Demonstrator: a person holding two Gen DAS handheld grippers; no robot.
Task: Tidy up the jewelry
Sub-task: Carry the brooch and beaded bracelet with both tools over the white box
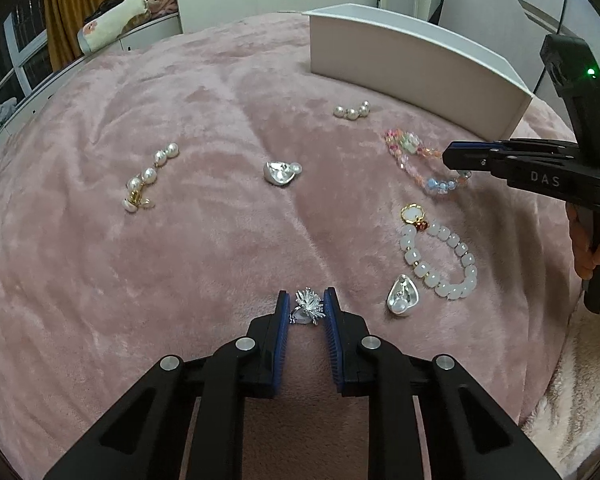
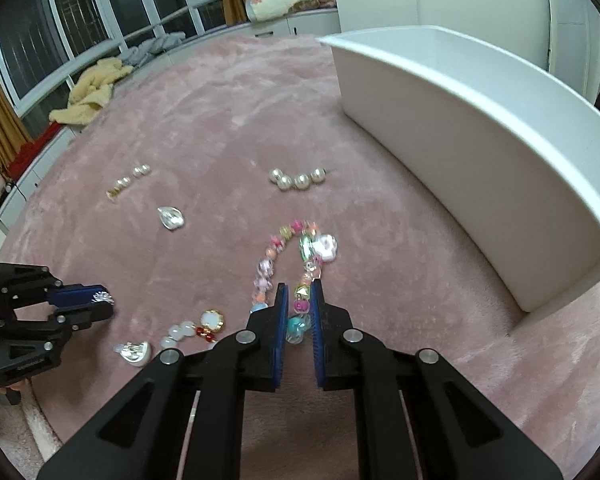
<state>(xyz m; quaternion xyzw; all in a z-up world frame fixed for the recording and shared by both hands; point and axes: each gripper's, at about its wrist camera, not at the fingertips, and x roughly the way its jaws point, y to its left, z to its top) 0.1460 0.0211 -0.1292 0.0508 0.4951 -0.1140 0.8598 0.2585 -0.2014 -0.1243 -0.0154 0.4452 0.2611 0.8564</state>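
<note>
Right wrist view, white box (image 2: 480,152), interior hidden

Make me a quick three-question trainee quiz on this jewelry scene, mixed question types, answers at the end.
1. True or false: the left hand-held gripper has its fingers on either side of a spiky silver brooch.
2. Multiple choice: the right hand-held gripper is closed around which piece? A) white bead bracelet B) colorful bead bracelet C) pearl strand
3. Fill in: the white open box stands on a ____ plush blanket.

Key: 1 true; 2 B; 3 pink.
</note>
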